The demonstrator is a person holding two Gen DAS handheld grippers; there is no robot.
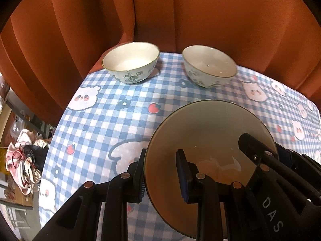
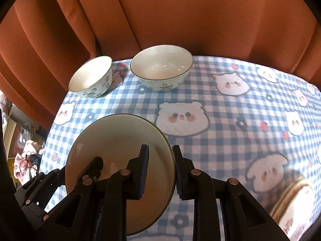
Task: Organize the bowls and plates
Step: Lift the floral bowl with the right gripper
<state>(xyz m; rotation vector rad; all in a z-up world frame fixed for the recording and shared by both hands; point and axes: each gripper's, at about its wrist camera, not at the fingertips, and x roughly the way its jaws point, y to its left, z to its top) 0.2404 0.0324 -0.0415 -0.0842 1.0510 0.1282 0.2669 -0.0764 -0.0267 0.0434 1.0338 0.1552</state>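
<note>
The near bowl (image 1: 210, 152) sits low in both frames, its rim between the fingers of both grippers: the left gripper (image 1: 160, 177) pinches the bowl's left wall, the right gripper (image 2: 160, 172) its right wall, while two bowls (image 2: 161, 68) wait higher up.

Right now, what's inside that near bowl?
Only fingers: one from each gripper reaches inside the near bowl. No food shows, though they cover part of its bottom.

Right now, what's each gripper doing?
Left gripper: shut on the near bowl's left rim.
Right gripper: shut on the same bowl's right rim.
</note>
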